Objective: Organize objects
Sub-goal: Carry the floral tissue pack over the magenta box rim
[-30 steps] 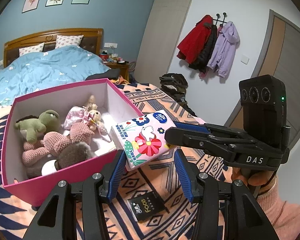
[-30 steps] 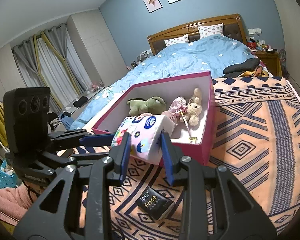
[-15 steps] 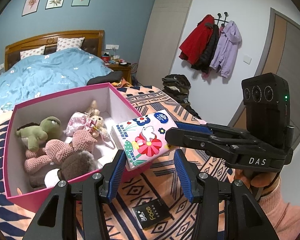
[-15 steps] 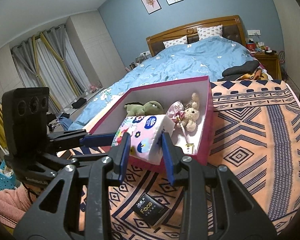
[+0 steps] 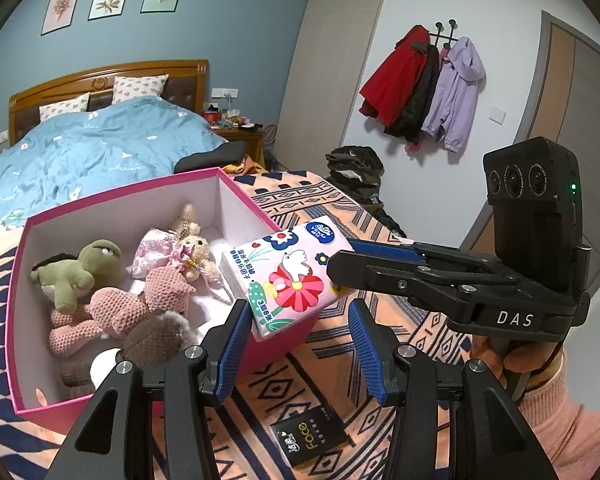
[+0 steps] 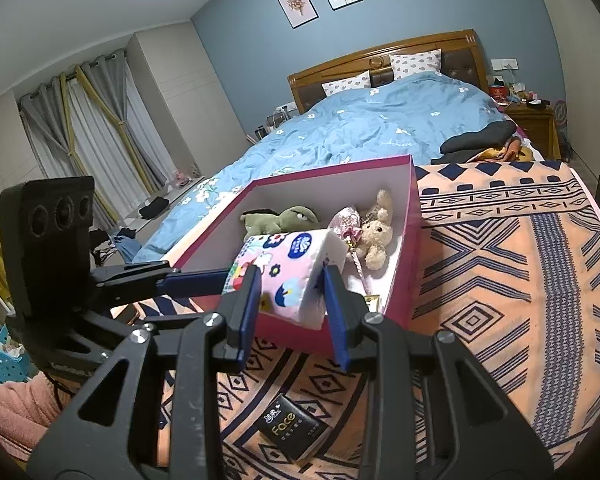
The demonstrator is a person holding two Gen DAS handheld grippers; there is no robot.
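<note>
Your right gripper [image 6: 290,300] pinched the pink floral tissue pack [image 5: 286,276], held above the near corner of the pink cardboard box [image 5: 16,280]. Your left gripper [image 5: 296,350] stood spread, touching nothing, over the patterned orange blanket [image 6: 500,280].

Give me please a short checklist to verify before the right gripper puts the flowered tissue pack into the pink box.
1. Grip: the right gripper is shut on the tissue pack, a pad on each side. Ok.
2. Position: the pack hangs over the near corner of the pink box, not over the middle. Not ok yet.
3. Free space: bare white floor shows below the pack, beside the pink knitted toy. Ok.
4. Left gripper: open and empty, close under the pack; it may be in the way. Not ok.
5. Black Face packet: on the blanket, outside the box, untouched. Ok.
6. How firm the hold is: cannot tell.
</note>
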